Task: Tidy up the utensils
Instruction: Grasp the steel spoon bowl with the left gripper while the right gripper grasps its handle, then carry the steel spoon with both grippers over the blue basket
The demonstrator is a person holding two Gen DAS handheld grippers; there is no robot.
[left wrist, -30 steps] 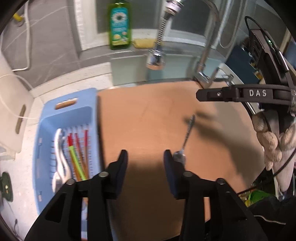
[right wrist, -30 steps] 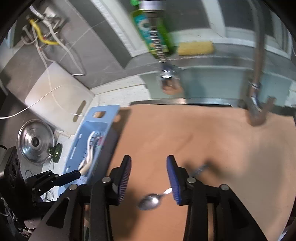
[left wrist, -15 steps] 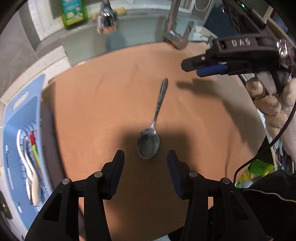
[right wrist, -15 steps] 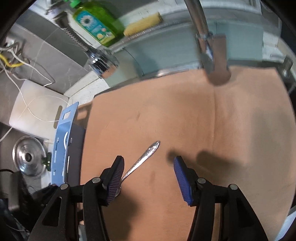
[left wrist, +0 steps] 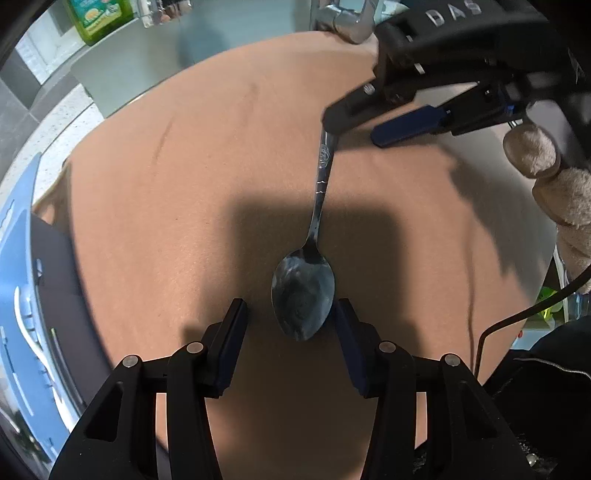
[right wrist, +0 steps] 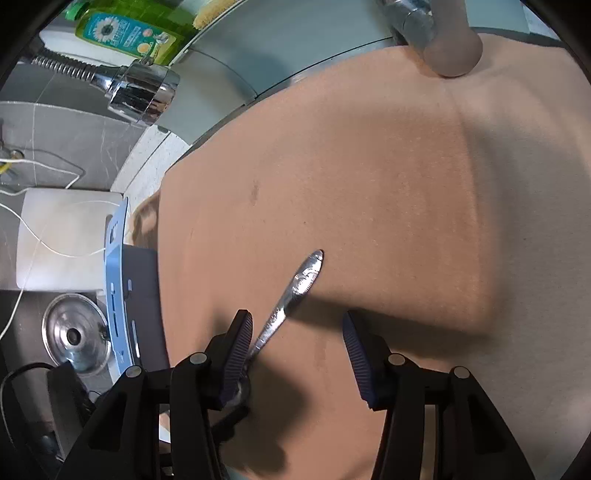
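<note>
A metal spoon (left wrist: 303, 298) lies on the brown mat (left wrist: 177, 192), bowl toward me in the left wrist view. My left gripper (left wrist: 290, 321) points down with the bowl between its open fingers, nearer the right one. My right gripper (left wrist: 352, 129) hovers over the handle end. In the right wrist view the spoon handle (right wrist: 295, 288) runs between the fingers of the right gripper (right wrist: 297, 332), close to the left pad; the jaws are closing and no pad presses on it. The spoon's bowl is hidden behind that finger.
A blue slotted basket (left wrist: 18, 277) with several utensils sits off the mat's left edge. A green soap bottle (right wrist: 125, 33), a chrome spray head (right wrist: 140, 92) and a faucet base (left wrist: 347, 18) stand at the back. A white board (right wrist: 62, 236) and pot lid (right wrist: 75, 338) lie left.
Both grippers have sunk toward the mat and tilted downward. The spoon now lies between the fingers of each, bowl at the left gripper, handle at the right. The spoon itself has not moved.
</note>
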